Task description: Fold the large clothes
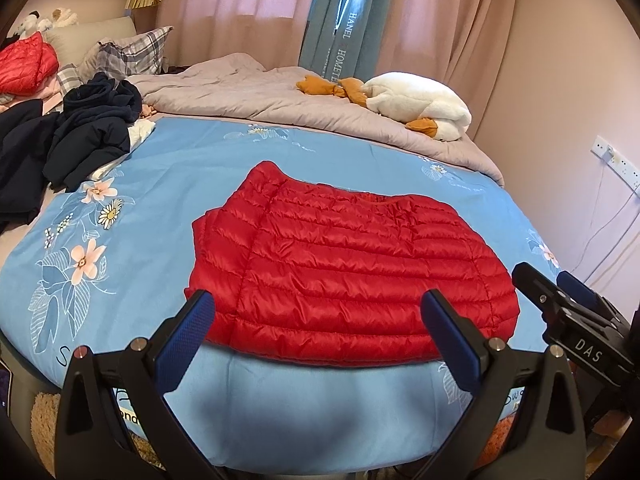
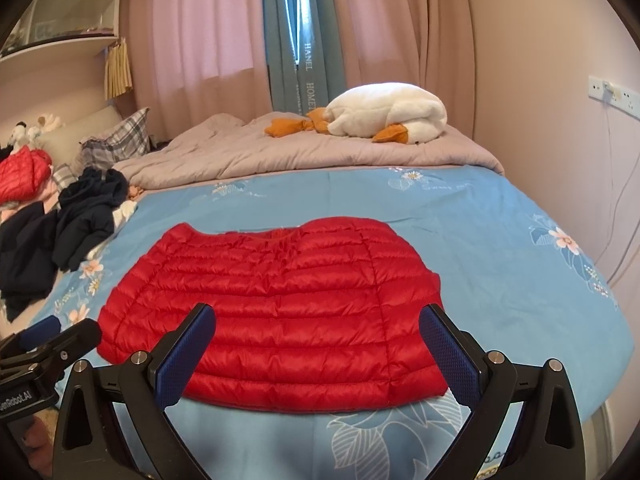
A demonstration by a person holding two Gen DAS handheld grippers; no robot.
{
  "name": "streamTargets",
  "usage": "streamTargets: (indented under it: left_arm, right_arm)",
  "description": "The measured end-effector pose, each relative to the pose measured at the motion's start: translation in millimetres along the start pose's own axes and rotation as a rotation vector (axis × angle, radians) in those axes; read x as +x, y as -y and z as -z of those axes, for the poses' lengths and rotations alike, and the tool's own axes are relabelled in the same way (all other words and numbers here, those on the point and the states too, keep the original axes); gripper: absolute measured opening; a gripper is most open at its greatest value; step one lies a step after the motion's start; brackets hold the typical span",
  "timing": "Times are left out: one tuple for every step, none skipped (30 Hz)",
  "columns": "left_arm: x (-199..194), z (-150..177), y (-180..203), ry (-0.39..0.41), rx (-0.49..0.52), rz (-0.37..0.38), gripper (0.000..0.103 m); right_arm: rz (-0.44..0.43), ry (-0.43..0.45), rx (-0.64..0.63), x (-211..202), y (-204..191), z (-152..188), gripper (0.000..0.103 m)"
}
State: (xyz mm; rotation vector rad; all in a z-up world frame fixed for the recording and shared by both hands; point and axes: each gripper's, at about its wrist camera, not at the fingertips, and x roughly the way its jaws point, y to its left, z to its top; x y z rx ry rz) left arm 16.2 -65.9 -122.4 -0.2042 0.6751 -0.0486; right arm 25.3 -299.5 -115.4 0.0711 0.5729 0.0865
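Jacket (image 1: 352, 272) flat on bedspread (image 1: 160, 184) | both hand-held grippers (image 1: 320, 332) (image 2: 320, 340) wide, empty, near hem

The jacket (image 1: 348, 276) lies on the bed (image 1: 168, 184), near its front edge. A clothes pile (image 1: 76, 140) sits at ten o'clock from it, a plush goose (image 1: 416, 104) at one o'clock, and a quilt (image 1: 248, 96) at twelve.

Home bedroom: bed (image 2: 500, 240) w/ quilt (image 2: 280, 152), pillow (image 2: 120, 136), curtains (image 2: 200, 40).
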Motion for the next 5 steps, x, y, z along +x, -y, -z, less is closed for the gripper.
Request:
streamTargets:
  left_arm:
    - [0.3, 0.8, -0.4, 0.0, 0.0, 0.0, 0.103]
    - [-0.1, 1.1, -0.3, 0.0, -0.001, -0.001, 0.103]
    - [-0.3, 1.4, -0.4, 0.0, -0.001, -0.001, 0.103]
    - [-0.3, 1.3, -0.5, 0.0, -0.002, -0.002, 0.103]
    - [-0.4, 1.2, -0.5, 0.0, -0.003, -0.002, 0.103]
  right_arm:
    - [0.0, 0.0, 0.0, -0.1, 0.1, 0.1, 0.101]
    - [0.0, 0.0, 0.0, -0.2, 0.0, 0.0, 0.101]
    - [0.0, 0.0, 0.0, -0.1, 0.0, 0.0, 0.101]
    - [0.0, 0.0, 0.001, 0.0, 0.0, 0.0, 0.101]
    - [-0.001, 0.0, 0.001, 0.0, 0.0, 0.0, 0.101]
